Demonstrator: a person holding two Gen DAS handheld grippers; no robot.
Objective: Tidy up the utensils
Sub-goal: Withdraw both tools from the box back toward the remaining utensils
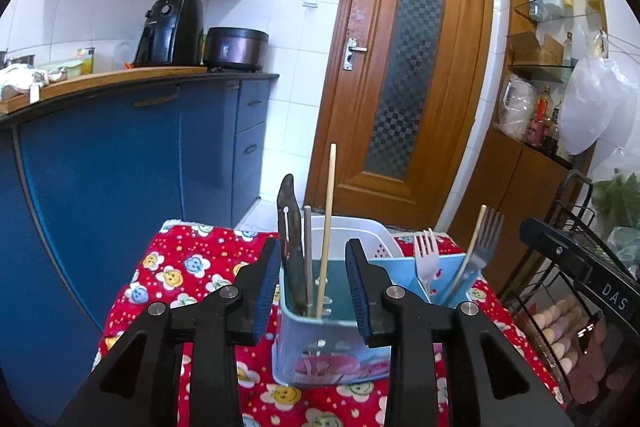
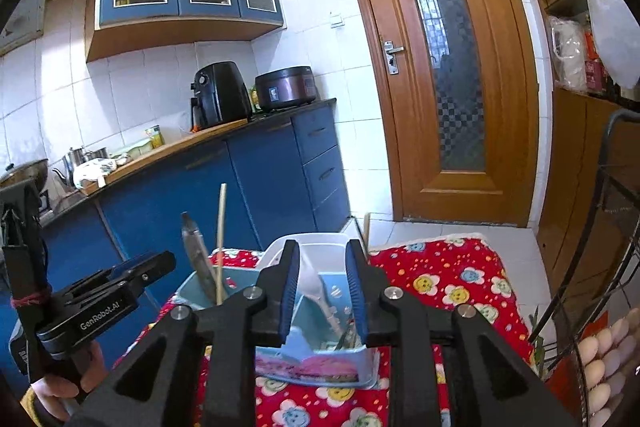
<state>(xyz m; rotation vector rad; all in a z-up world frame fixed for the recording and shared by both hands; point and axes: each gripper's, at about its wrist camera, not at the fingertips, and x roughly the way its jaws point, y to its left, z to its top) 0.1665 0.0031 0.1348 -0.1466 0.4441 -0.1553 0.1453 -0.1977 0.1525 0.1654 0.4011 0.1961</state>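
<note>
A light blue utensil caddy (image 1: 320,359) stands on the red flowered cloth (image 1: 180,267). Its left compartment holds a dark knife (image 1: 291,247), a grey stick (image 1: 308,259) and a wooden chopstick (image 1: 327,227). Its right compartment holds a white plastic fork (image 1: 425,259), a metal fork (image 1: 482,247) and a chopstick (image 1: 476,239). My left gripper (image 1: 312,281) is open and empty, just in front of the left compartment. My right gripper (image 2: 322,287) is open and empty over the caddy (image 2: 316,363), above the white fork (image 2: 316,287). The knife (image 2: 198,259) and chopstick (image 2: 220,239) stand to its left.
A white basket (image 1: 360,231) sits behind the caddy. A black wire rack (image 1: 580,267) with eggs (image 1: 560,323) stands at the right. Blue cabinets (image 1: 120,167) and a counter run along the left. A wooden door (image 1: 408,67) is behind.
</note>
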